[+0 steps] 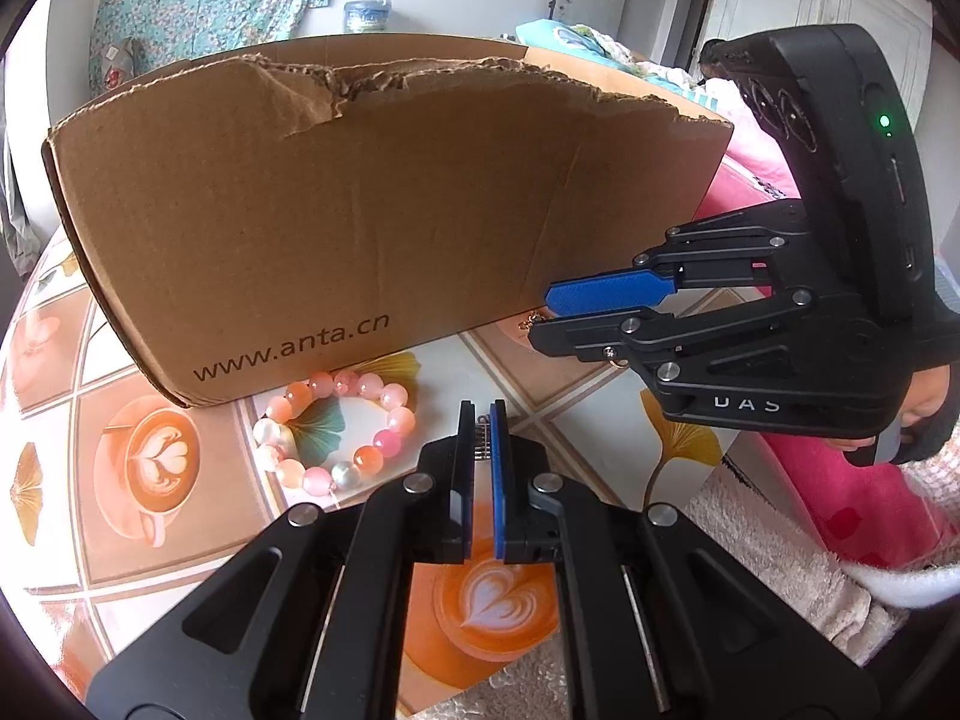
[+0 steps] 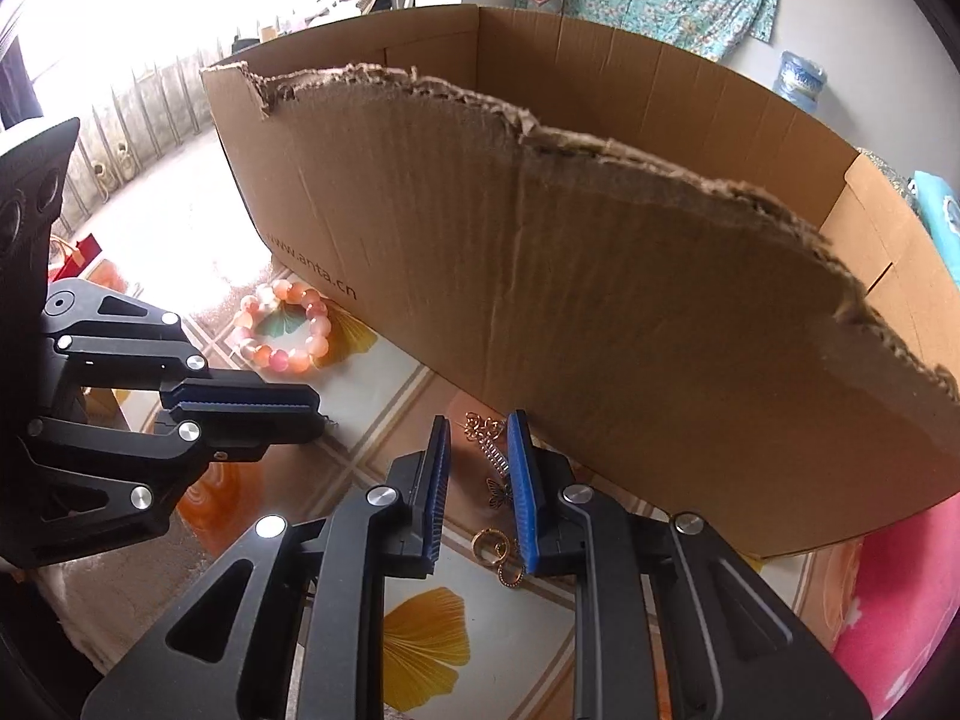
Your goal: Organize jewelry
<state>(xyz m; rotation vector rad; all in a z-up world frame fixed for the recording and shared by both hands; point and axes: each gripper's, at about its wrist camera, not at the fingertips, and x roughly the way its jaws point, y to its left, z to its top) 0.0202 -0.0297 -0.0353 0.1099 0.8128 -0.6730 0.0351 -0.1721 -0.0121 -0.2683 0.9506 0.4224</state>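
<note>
cardboard box (image 1: 372, 222), brown, torn along its top edge, stands on the bench (image 1: 78, 420); "www.anta.cn" printed low on its near wall. bench top carries a printed pattern of coffee cups and yellow ginkgo leaves.

bead bracelet (image 1: 336, 429), pink, peach and white beads, lies flat on the bench just in front of the box's printed corner, apart from both grippers. in the right wrist view it (image 2: 282, 327) sits well to the left, by the same corner.

left gripper (image 1: 480, 420): blue pads drawn close together, nipping a small silver spring-like piece (image 1: 482, 441) at the tips. piece is too small to identify further. gripper held above the bench, just right of the bracelet.

right gripper (image 2: 477, 450): jaws apart, nothing between the pads in contact. it hangs over a small cluster of gold jewelry (image 2: 489, 456) on the bench close against the box wall: a chain-like ornament with a coiled section, a butterfly-shaped charm (image 2: 498, 492), and gold rings (image 2: 495, 546) nearer the camera. in the left wrist view this gripper (image 1: 540, 312) comes in from the right, tips close to the box's lower edge, with a bit of gold showing there.

pink fabric (image 1: 840, 480) and a pale fluffy cover (image 1: 768, 552) lie beyond the bench edge on the right
</note>
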